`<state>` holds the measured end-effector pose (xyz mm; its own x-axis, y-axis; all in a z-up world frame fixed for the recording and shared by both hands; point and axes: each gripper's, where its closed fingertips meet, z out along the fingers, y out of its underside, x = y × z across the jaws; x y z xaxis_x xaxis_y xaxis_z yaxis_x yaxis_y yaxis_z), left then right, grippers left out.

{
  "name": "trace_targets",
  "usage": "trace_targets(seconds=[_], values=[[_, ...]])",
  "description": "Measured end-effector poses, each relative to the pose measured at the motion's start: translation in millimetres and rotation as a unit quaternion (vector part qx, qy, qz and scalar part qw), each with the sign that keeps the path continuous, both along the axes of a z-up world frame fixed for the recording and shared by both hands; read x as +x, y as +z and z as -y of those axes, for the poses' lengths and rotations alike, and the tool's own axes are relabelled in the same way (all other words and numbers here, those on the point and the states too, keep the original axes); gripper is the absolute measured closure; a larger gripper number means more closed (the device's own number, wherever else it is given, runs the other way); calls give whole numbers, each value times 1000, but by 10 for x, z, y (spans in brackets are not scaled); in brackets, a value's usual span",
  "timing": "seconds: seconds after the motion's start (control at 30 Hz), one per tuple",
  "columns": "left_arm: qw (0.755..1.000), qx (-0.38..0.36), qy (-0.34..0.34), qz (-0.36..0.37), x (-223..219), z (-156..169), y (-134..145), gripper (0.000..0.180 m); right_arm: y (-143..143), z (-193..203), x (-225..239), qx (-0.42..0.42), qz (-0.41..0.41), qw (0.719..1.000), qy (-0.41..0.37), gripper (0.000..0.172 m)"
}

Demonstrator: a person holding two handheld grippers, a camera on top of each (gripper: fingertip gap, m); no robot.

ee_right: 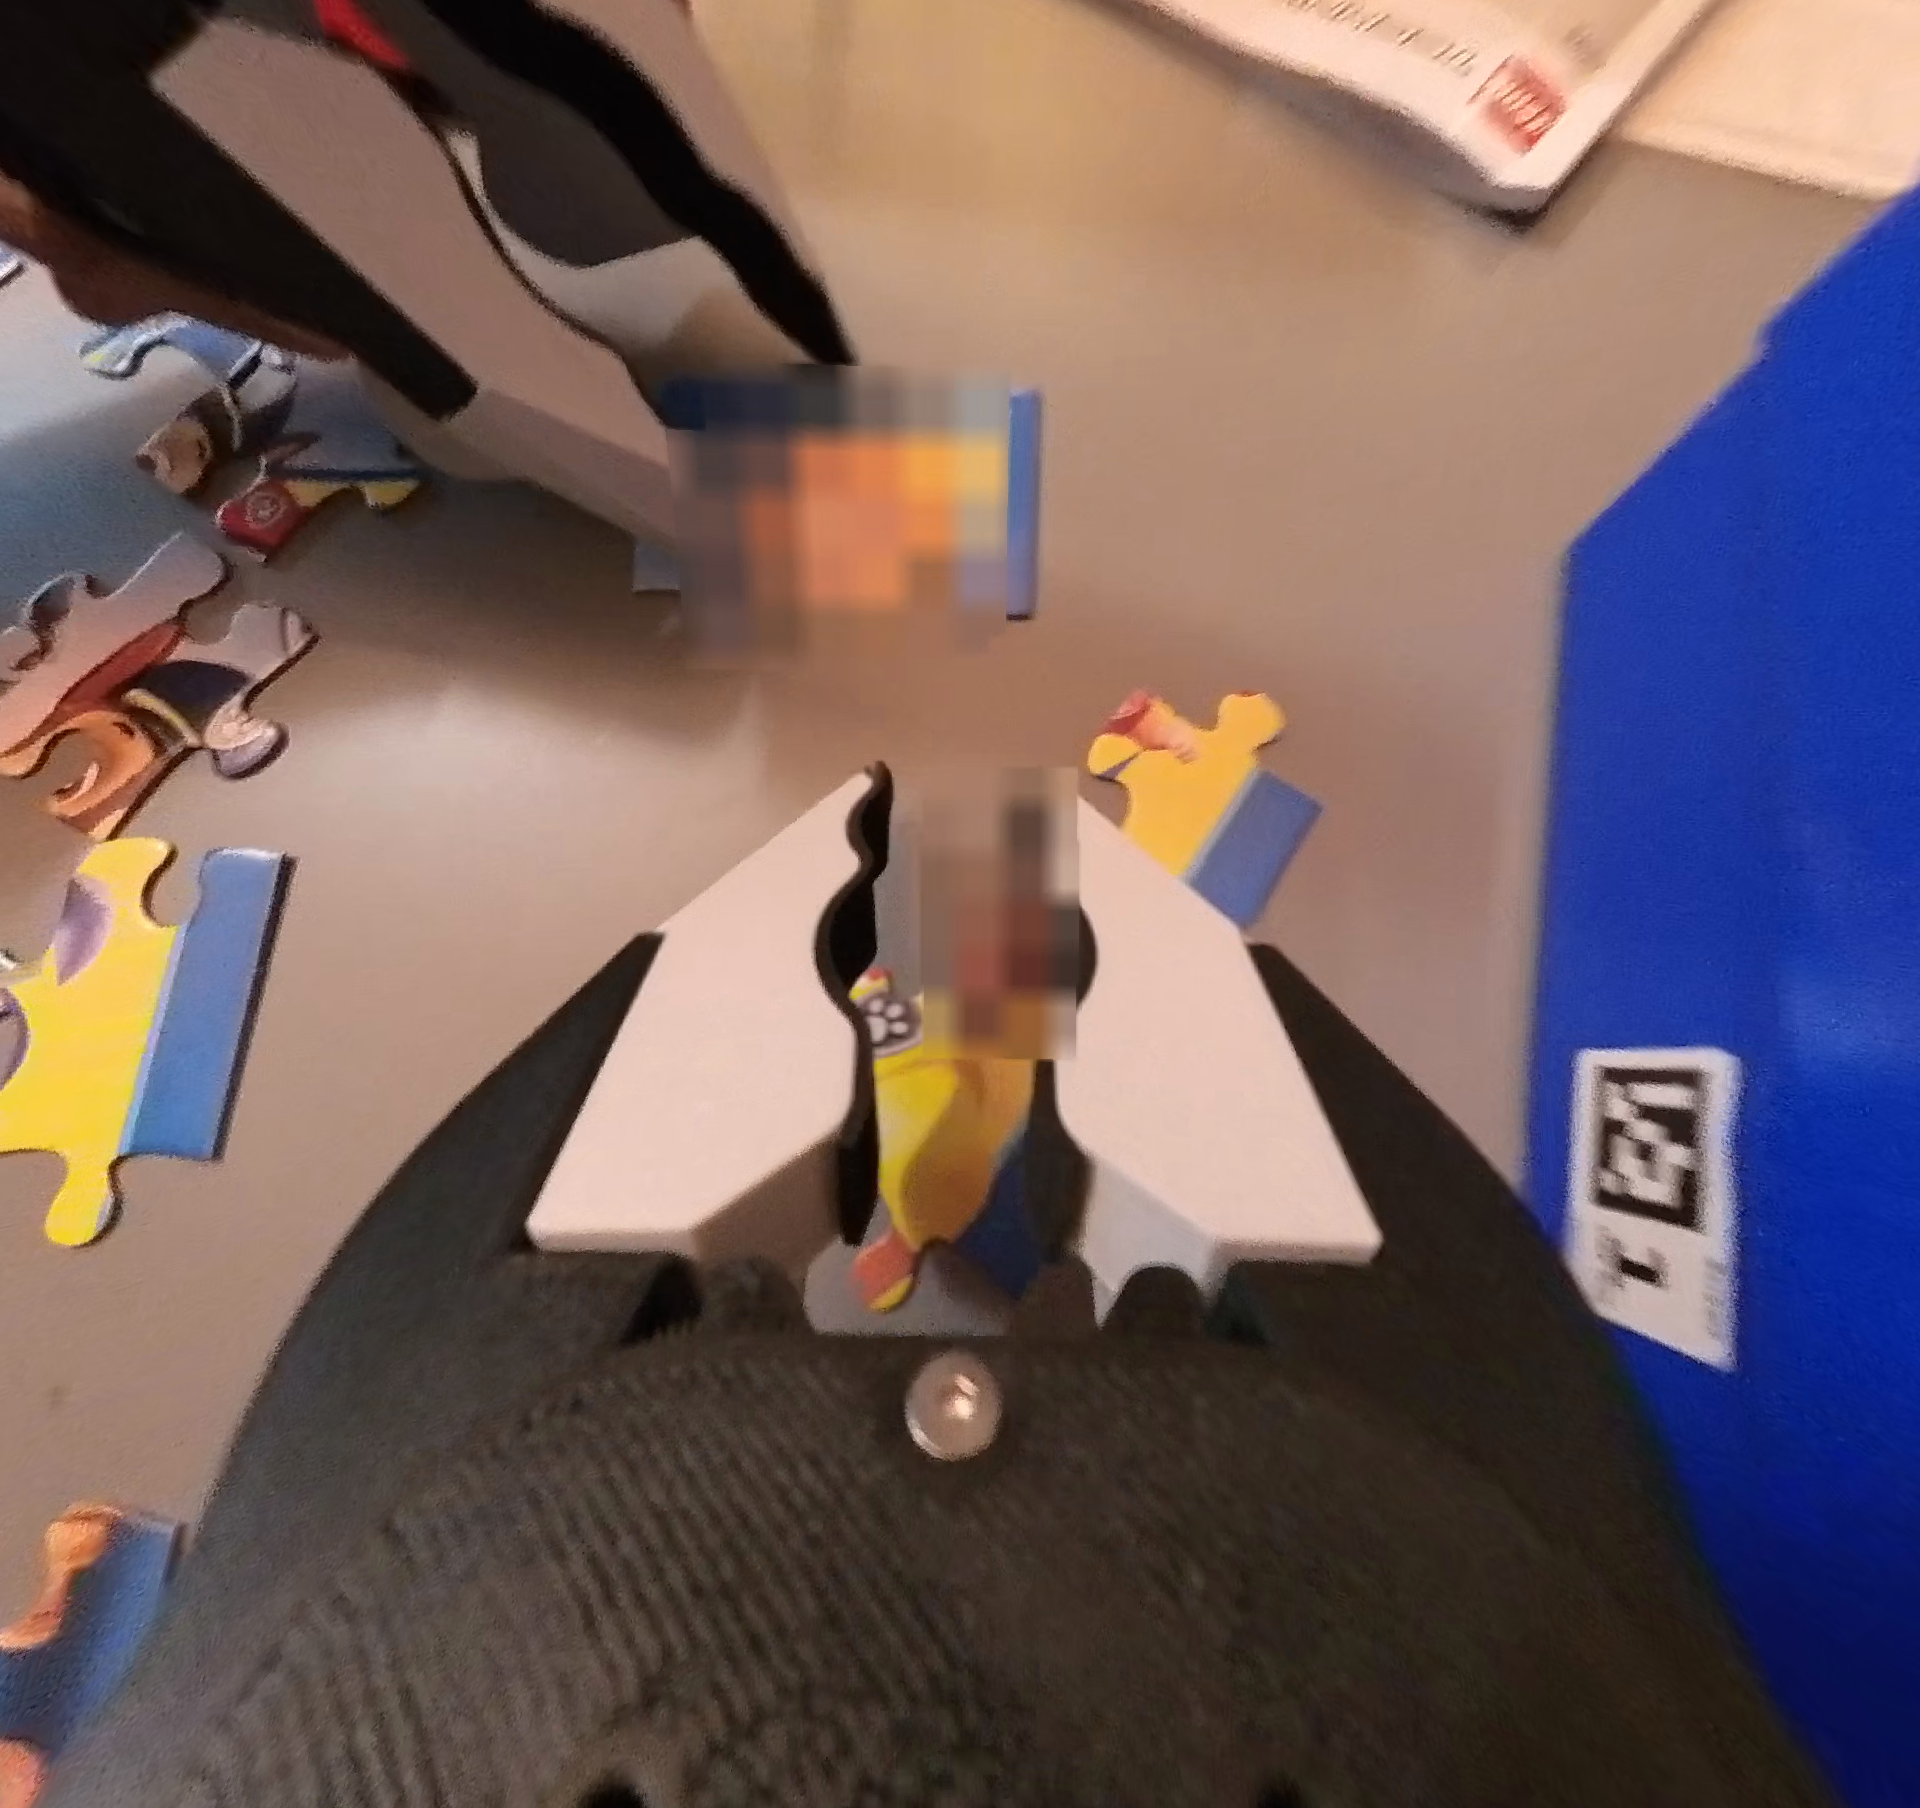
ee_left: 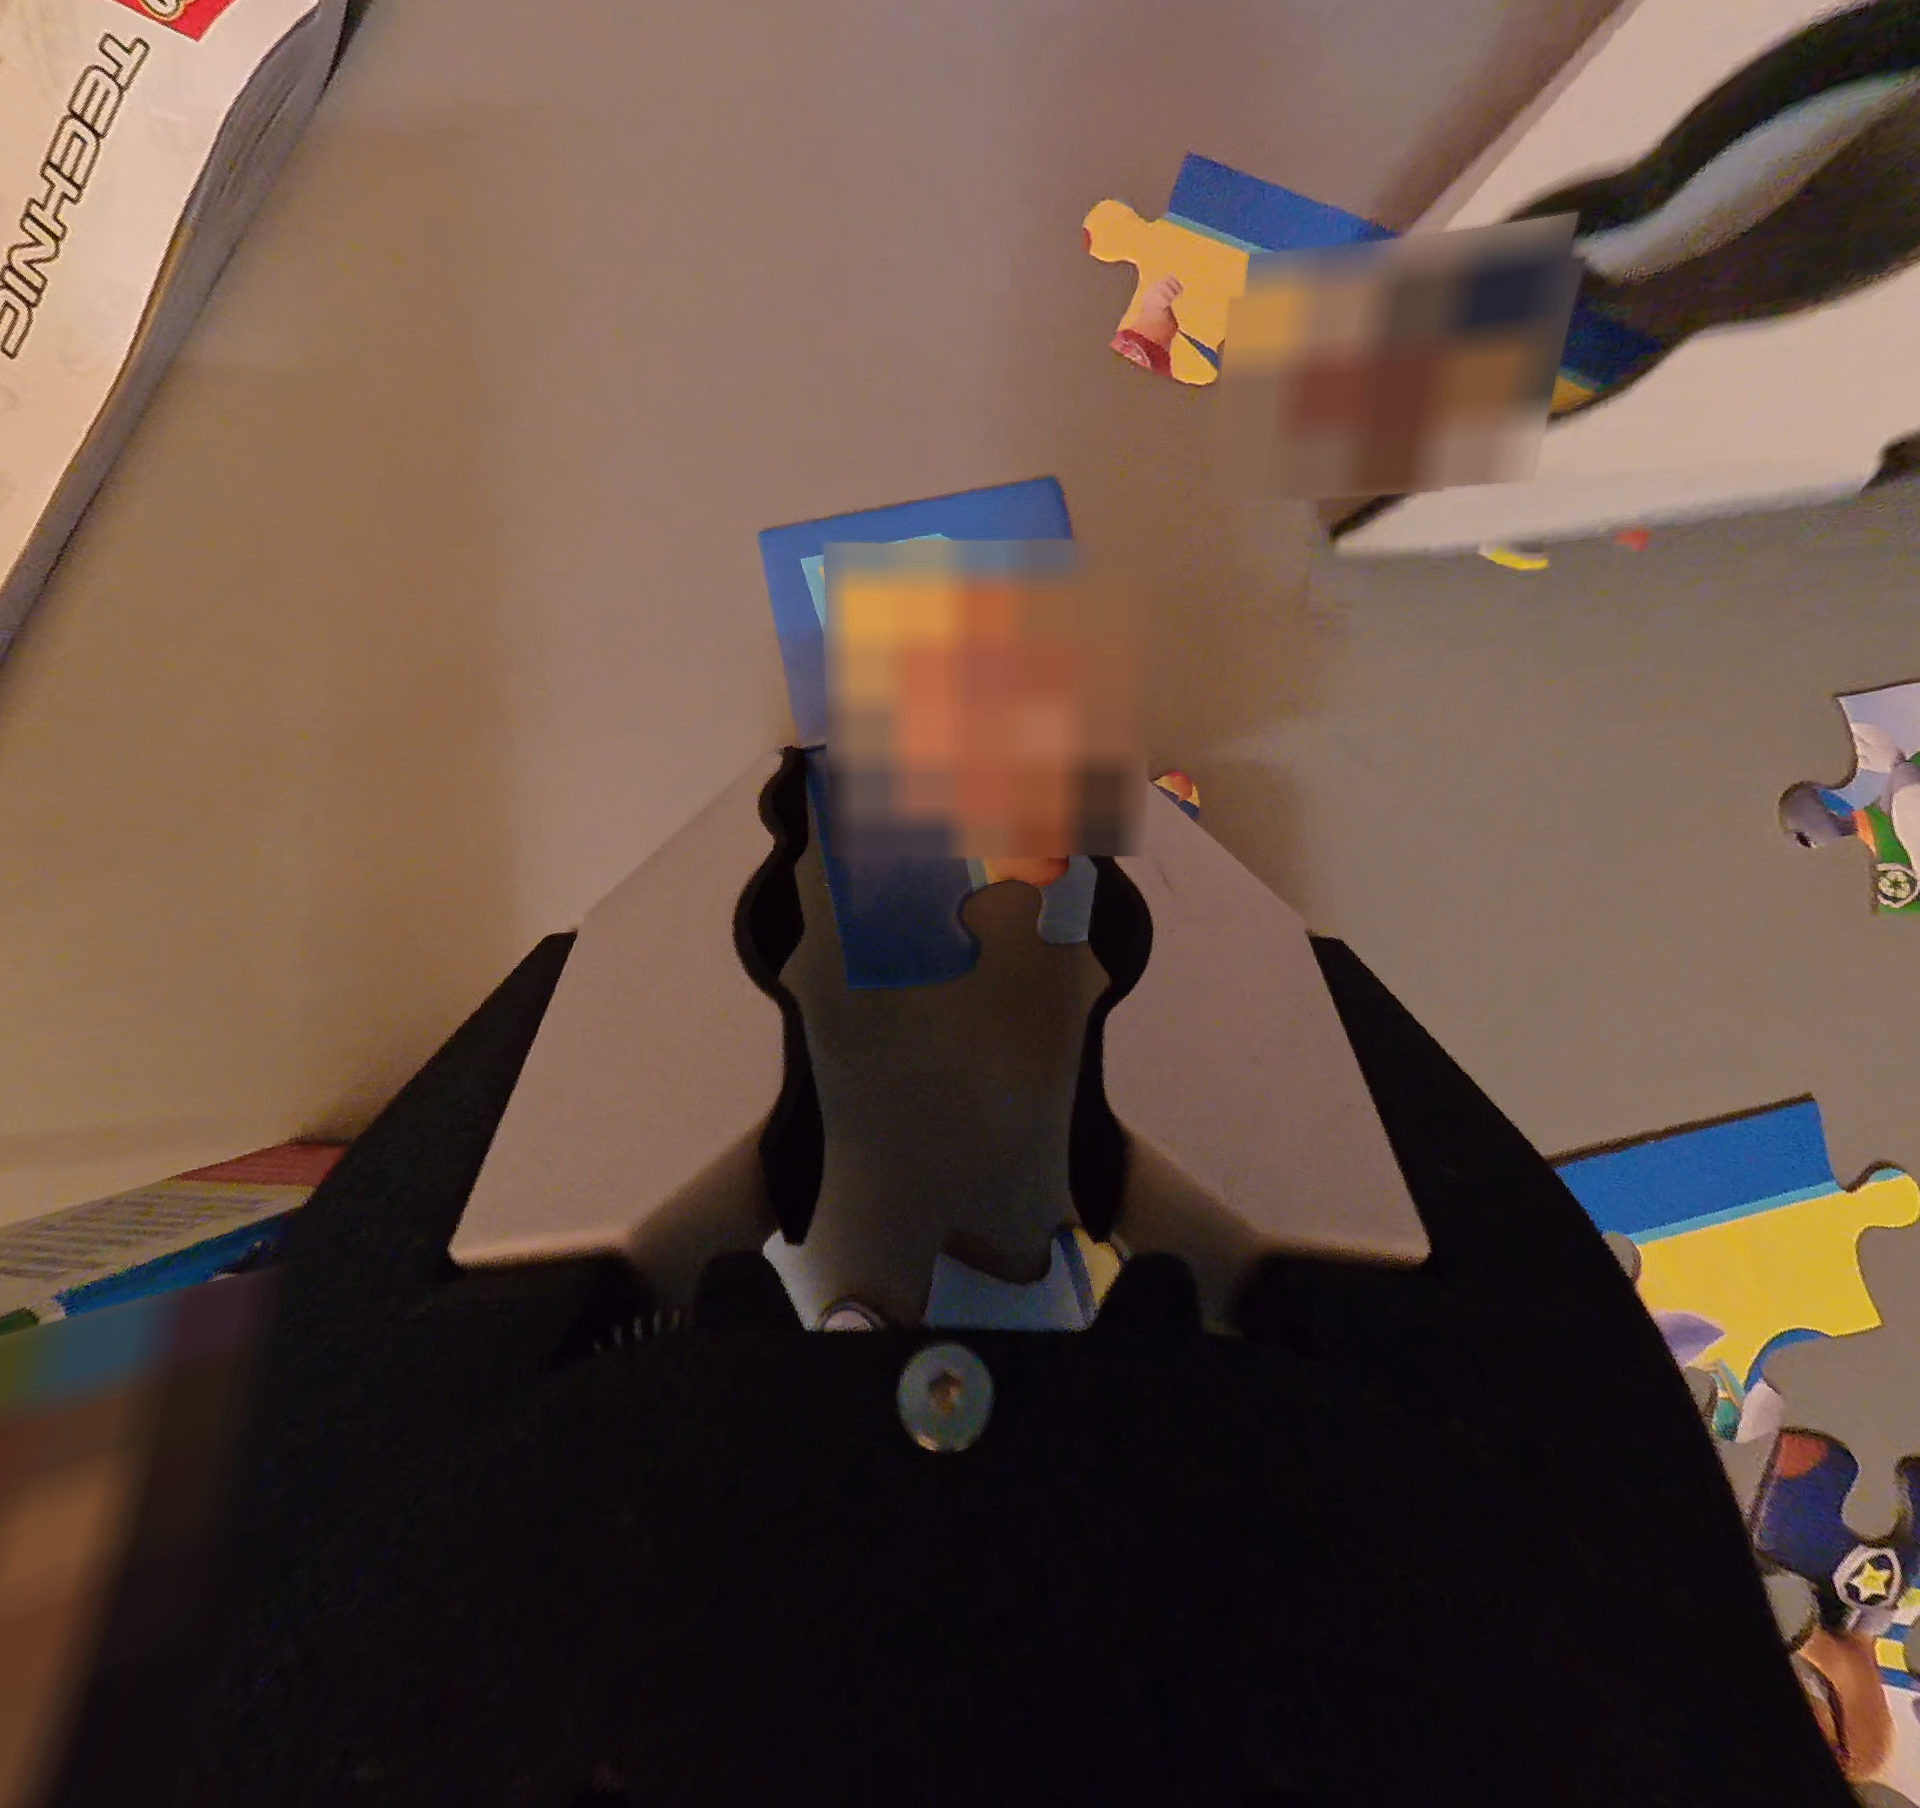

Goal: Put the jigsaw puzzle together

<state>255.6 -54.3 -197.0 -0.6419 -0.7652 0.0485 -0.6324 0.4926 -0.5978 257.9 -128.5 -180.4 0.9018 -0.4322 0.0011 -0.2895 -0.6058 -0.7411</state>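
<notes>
The left gripper (ee_left: 961,865) holds a flat cardboard puzzle piece with a blue border (ee_left: 904,917) between wide-set jaws, above the smooth grey table (ee_left: 520,563); its left edge meets the wavy black pad (ee_left: 774,885), the right is partly masked. Only this view shows the white printed booklet (ee_left: 135,148) at far left. The right gripper (ee_right: 977,885) has narrow jaws closed around a yellow-and-blue puzzle piece (ee_right: 951,1114). Only its view shows a glossy blue box with a black-and-white square marker (ee_right: 1714,823). Loose interlocking pieces (ee_right: 135,1010) lie scattered flat nearby.
</notes>
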Motion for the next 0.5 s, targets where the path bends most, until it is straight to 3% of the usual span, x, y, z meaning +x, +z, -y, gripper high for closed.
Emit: trace_targets(seconds=[0.07,0.27,0.37,0.5], values=[[1000,1,-5,1,-22,8,0,128,74,85,99,8,14,1000,-27,142],[999,2,-44,-8,-132,97,2,129,-136,243,216,-9,-24,997,-76,110],[998,5,-66,-11,-198,153,2,129,-142,219,132,-19,-9,998,-52,123],[997,13,-73,-15,-248,168,-1,130,-140,198,-61,-14,-5,1000,-3,124]])
